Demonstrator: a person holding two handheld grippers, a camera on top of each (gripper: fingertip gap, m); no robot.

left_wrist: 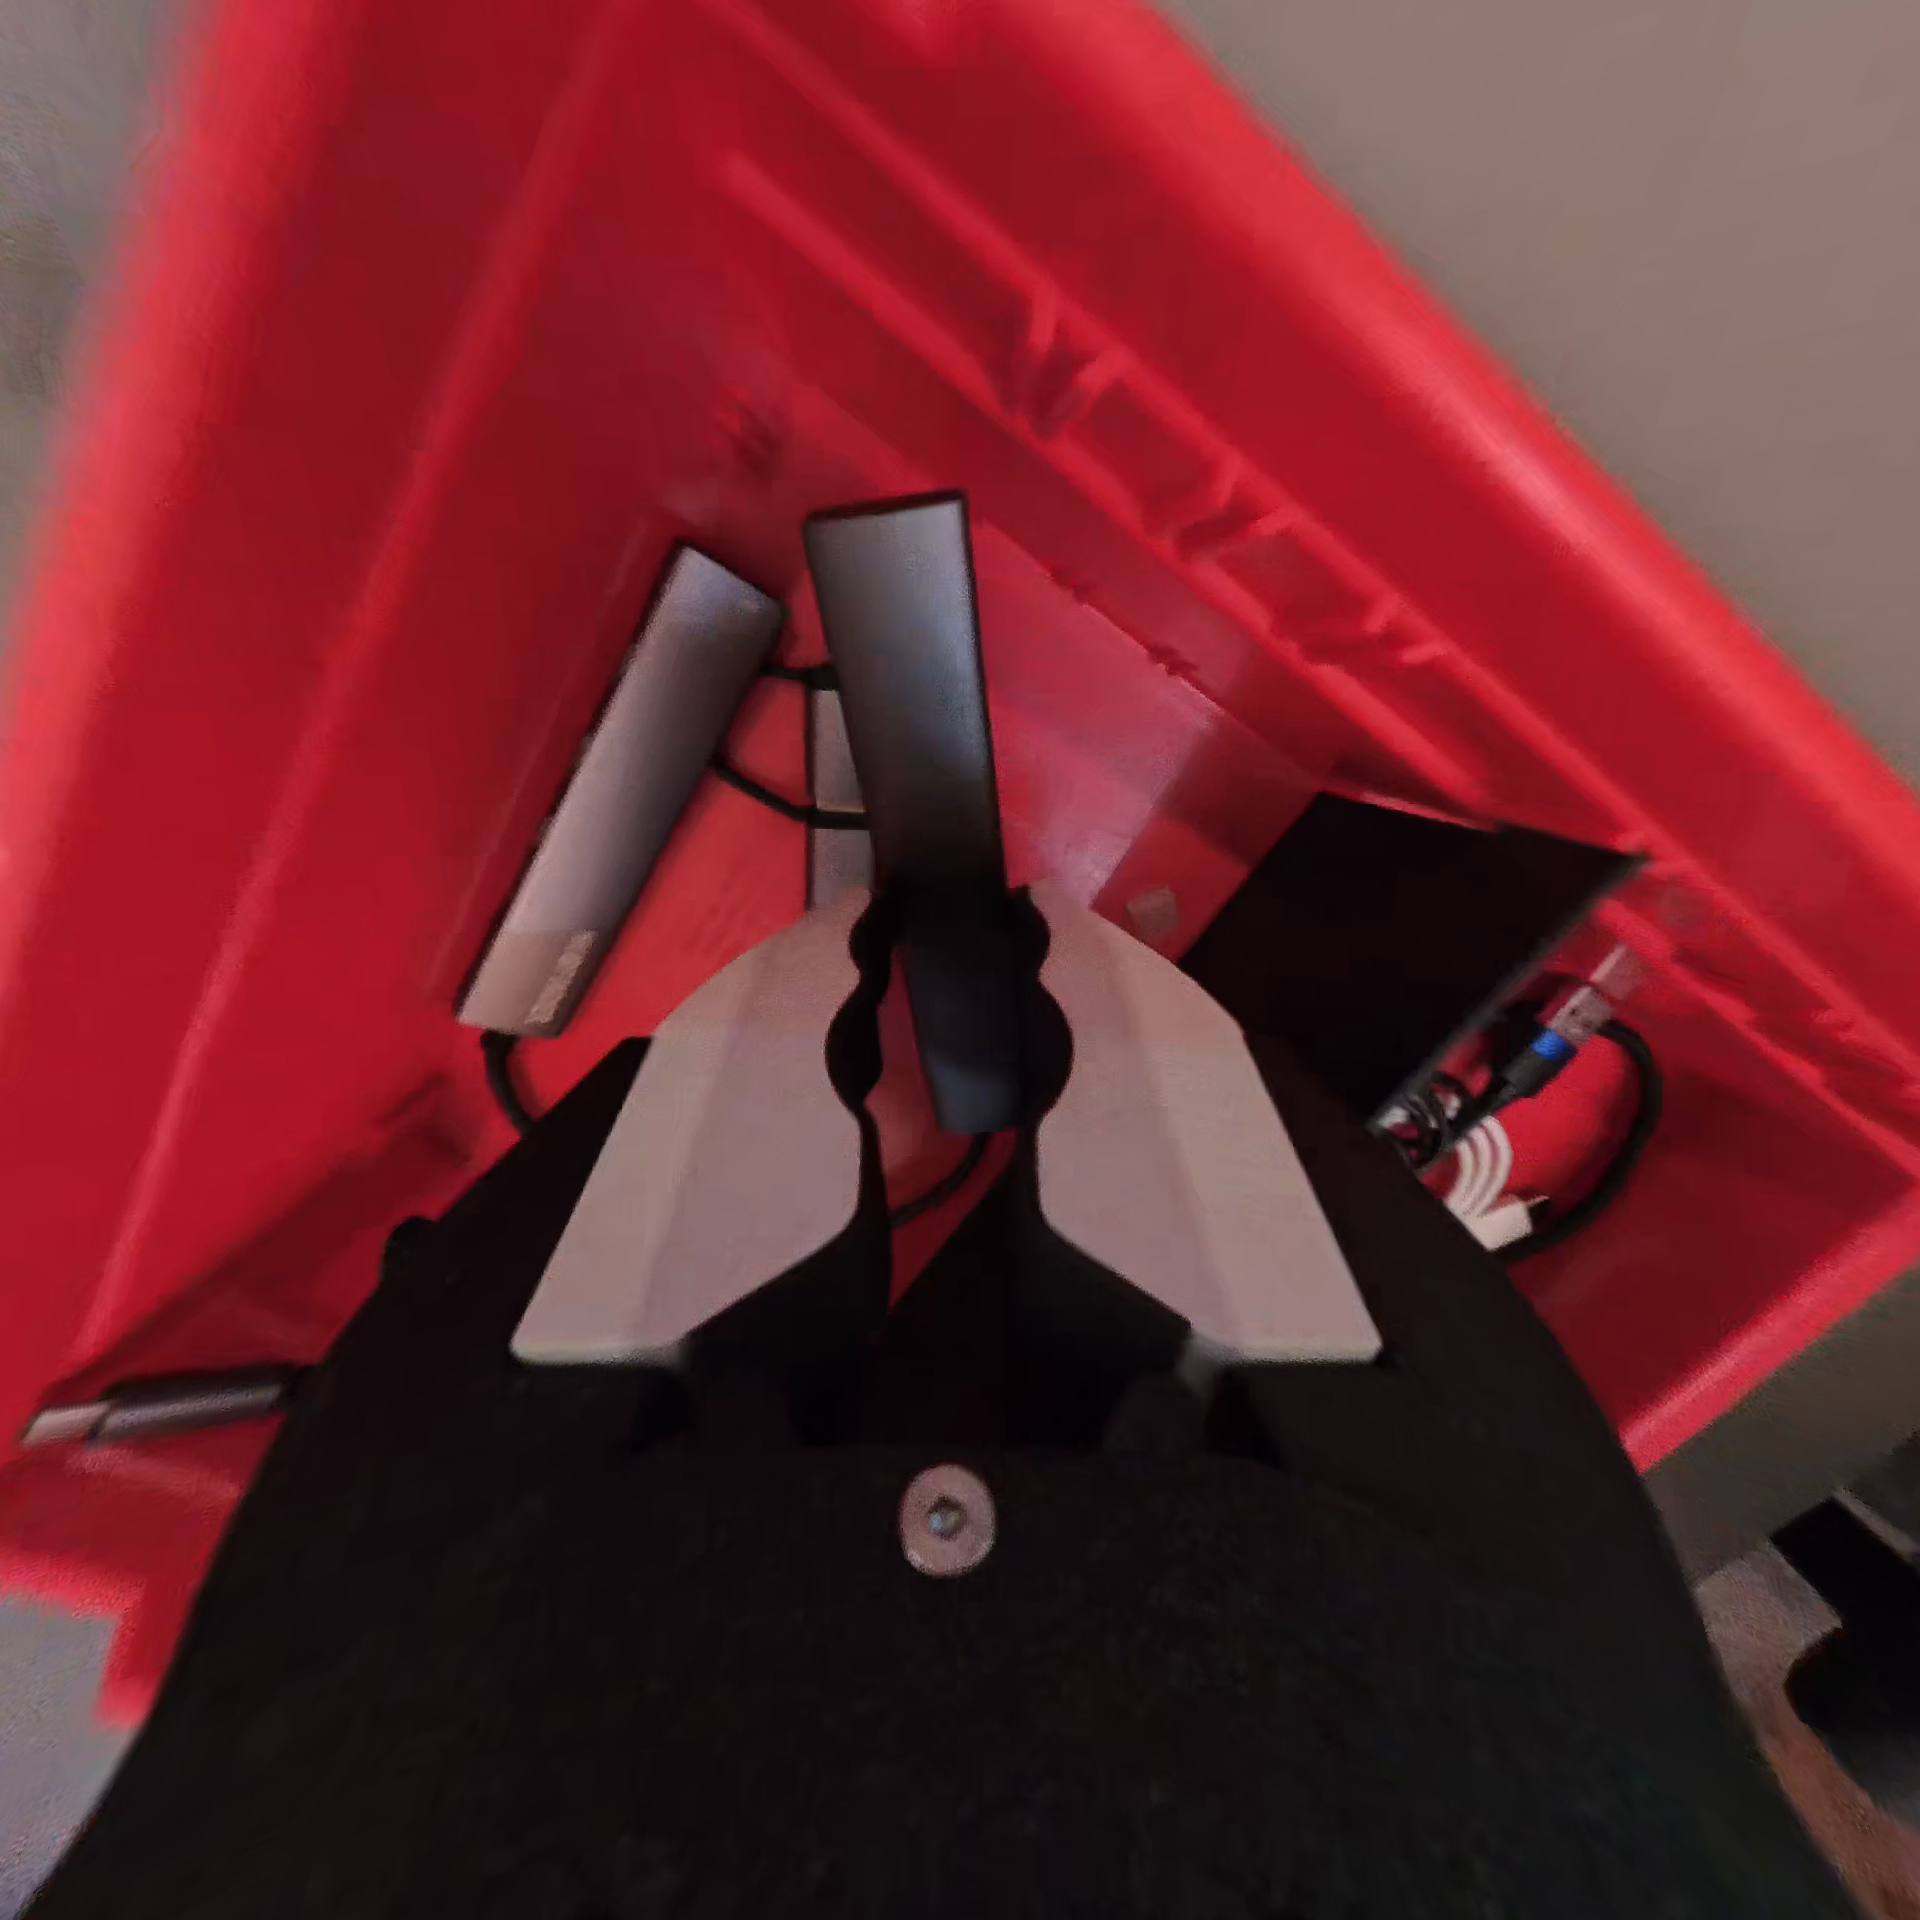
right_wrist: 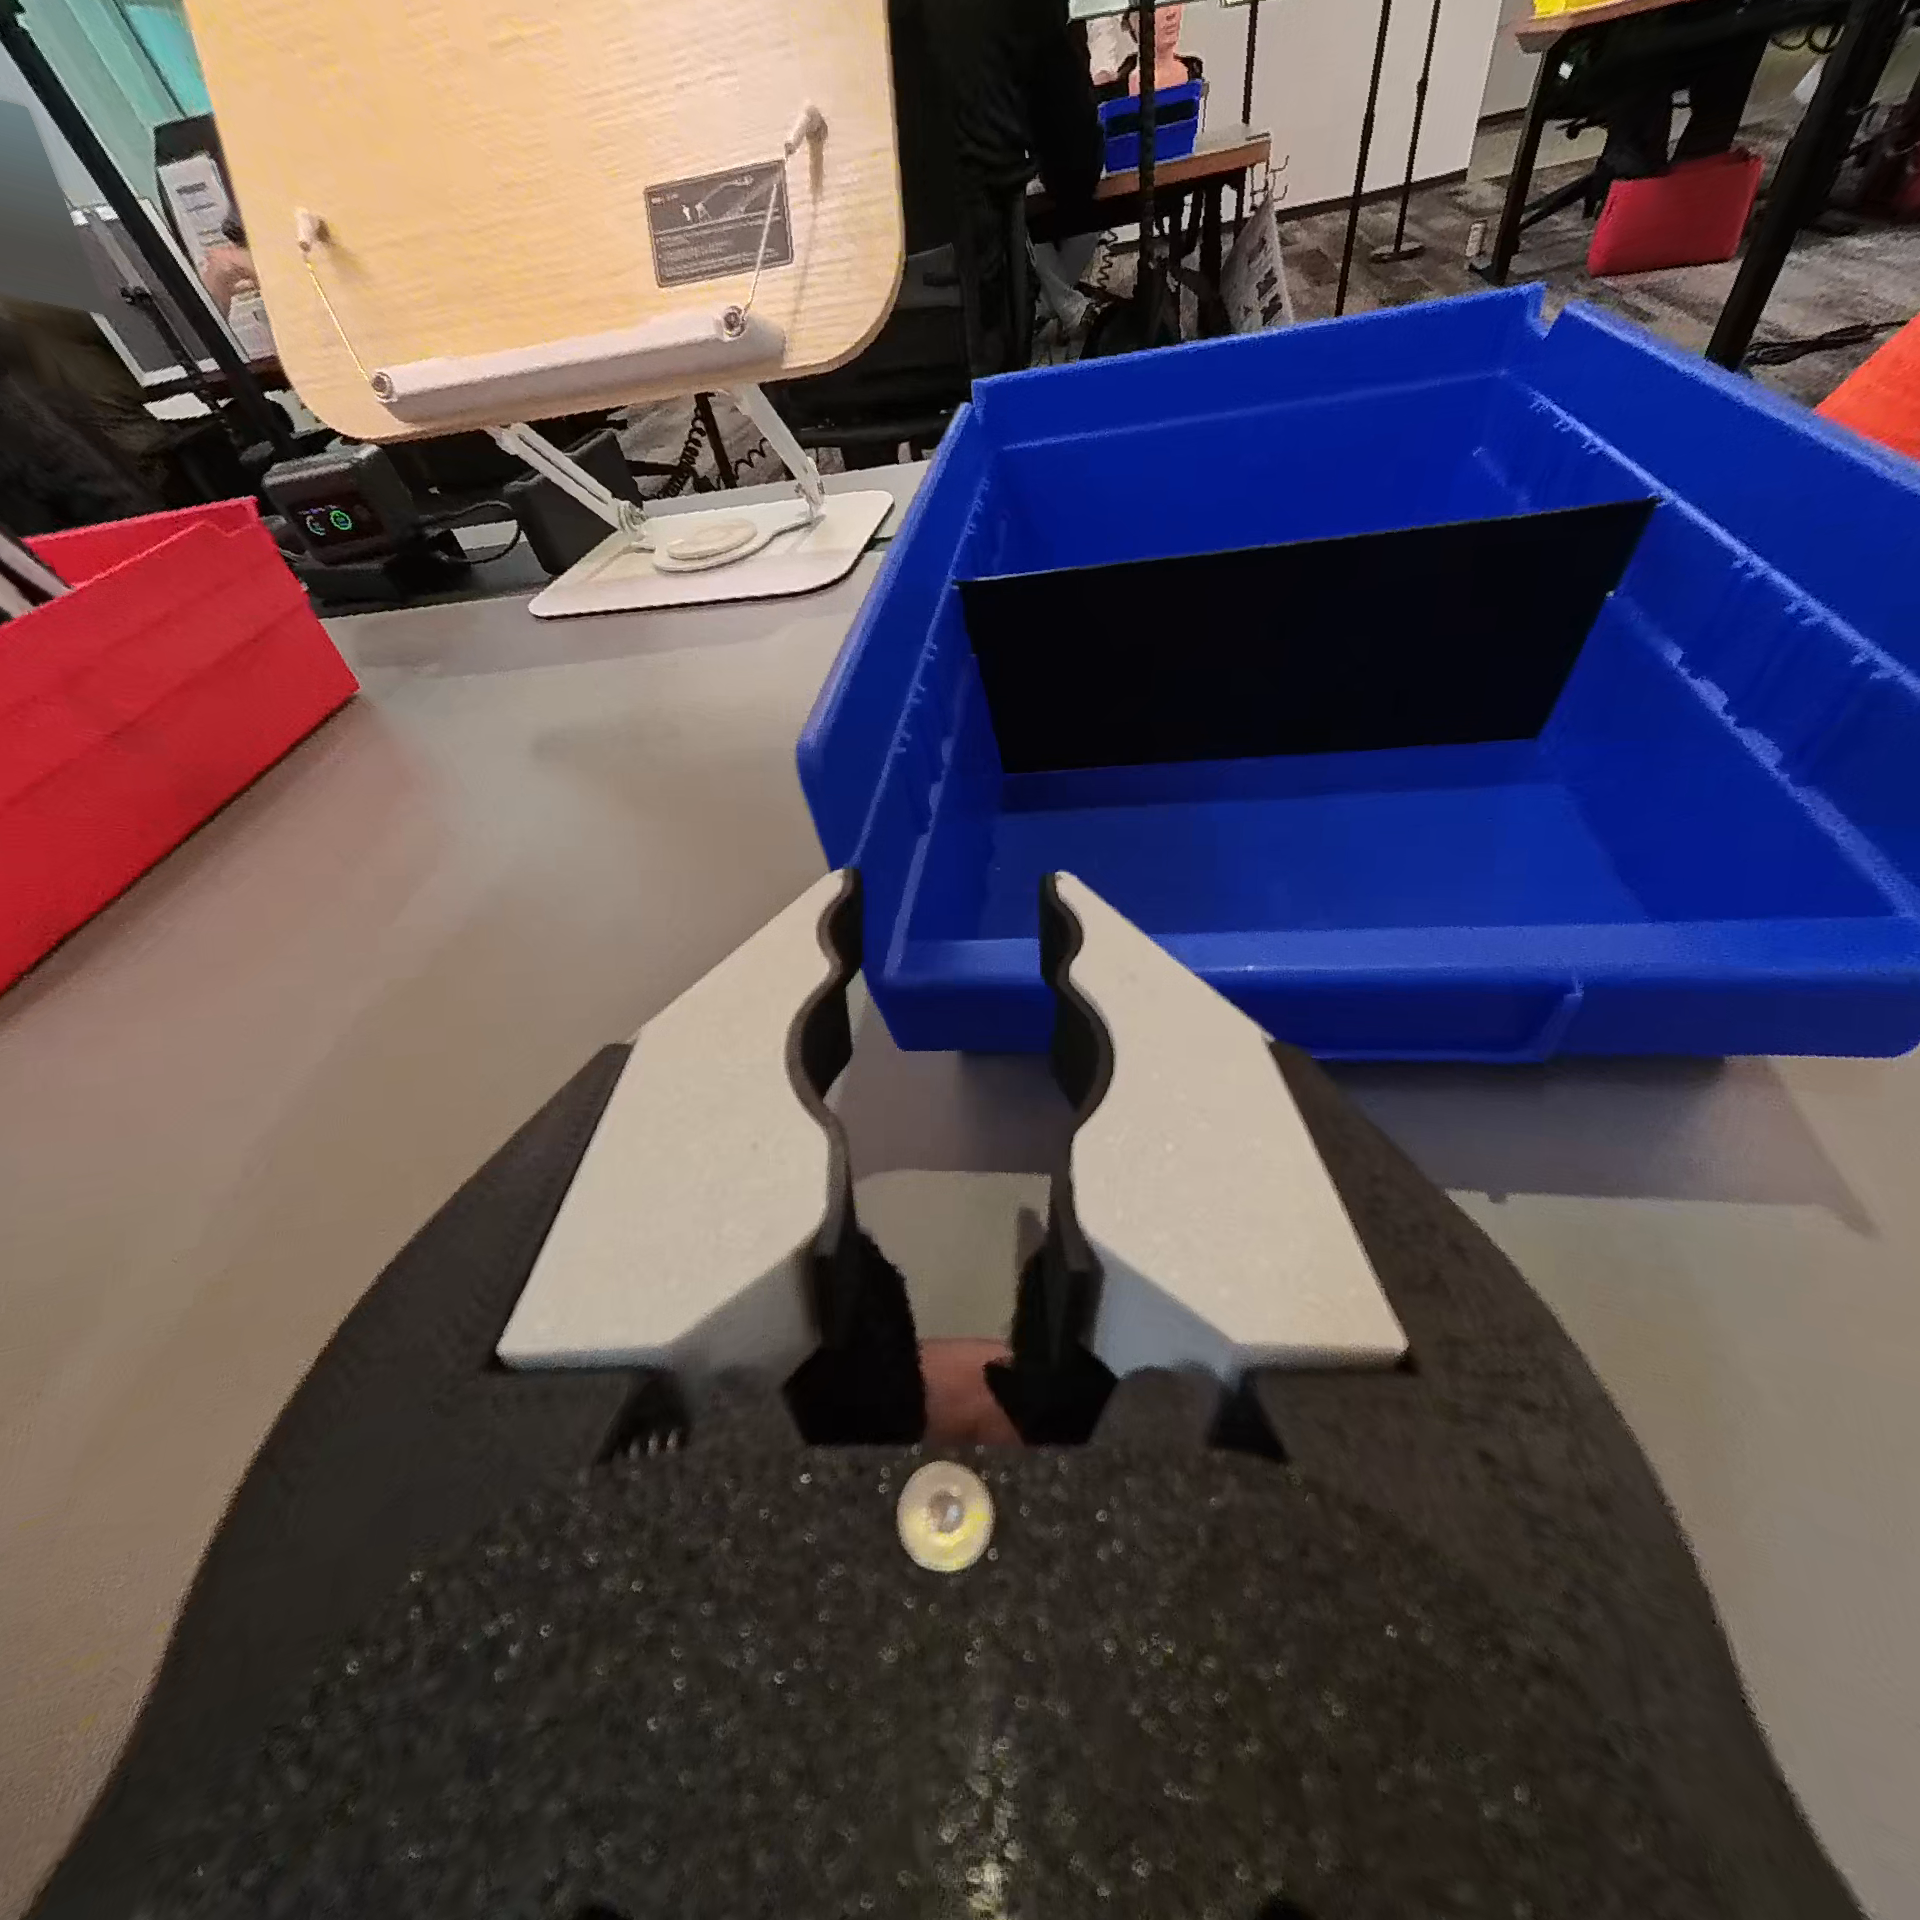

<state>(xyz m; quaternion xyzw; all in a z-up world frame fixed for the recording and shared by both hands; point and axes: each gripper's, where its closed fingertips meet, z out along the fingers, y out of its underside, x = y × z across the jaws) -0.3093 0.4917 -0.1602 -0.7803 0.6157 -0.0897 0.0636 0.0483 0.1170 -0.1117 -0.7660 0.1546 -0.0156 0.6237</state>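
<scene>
Left gripper (left_wrist: 951,997): rough black body, two pale grey wedge fingers (left_wrist: 727,1132), wavy black inner edges, one silver hex screw (left_wrist: 945,1522).
Right gripper (right_wrist: 951,997): same black speckled body, grey fingers (right_wrist: 707,1174), silver screw (right_wrist: 945,1515).

Your left gripper (left_wrist: 951,1013) clamps a dark grey flat hub (left_wrist: 909,748) by its lower end; it stands upright over the red bin (left_wrist: 343,499), beside a silver hub (left_wrist: 623,800) lying inside. Your right gripper (right_wrist: 948,971) hangs parted, unladen, before the blue bin (right_wrist: 1403,977).
</scene>
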